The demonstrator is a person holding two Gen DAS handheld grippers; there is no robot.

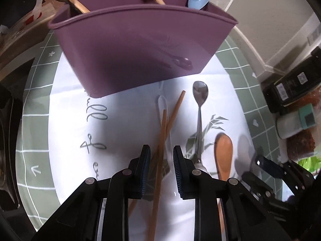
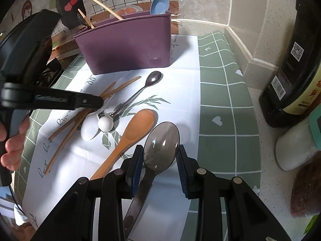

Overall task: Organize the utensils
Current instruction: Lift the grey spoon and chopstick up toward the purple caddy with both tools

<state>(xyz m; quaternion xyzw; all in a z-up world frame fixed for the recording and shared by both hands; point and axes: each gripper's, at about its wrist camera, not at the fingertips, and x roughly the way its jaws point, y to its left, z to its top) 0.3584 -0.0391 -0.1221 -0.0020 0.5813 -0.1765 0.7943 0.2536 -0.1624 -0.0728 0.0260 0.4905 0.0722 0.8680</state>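
Nearest us, our right tool (image 2: 160, 156) is clamped on the grey translucent spoon (image 2: 161, 143), bowl forward so it can drop handle-first; our left tool (image 1: 161, 167) has two brown chopsticks (image 1: 163, 140) between narrowed jaws, though we cannot tell if the pads press them

Beyond lie the wooden spoon (image 2: 136, 128) and metal spoon (image 2: 140, 92) on the table's mat (image 2: 218, 92), with the purple holder (image 2: 128, 46) farthest, already taking utensils

— Spoons outside the purple holder (image 2: 128, 46)?
— Four: metal spoon (image 2: 154, 78), wooden spoon (image 2: 140, 122), white spoon (image 2: 89, 130), clear grey spoon (image 2: 162, 144).
— Chopsticks (image 1: 174, 112)?
— Two. One blue spoon (image 2: 159, 5) stands inside.
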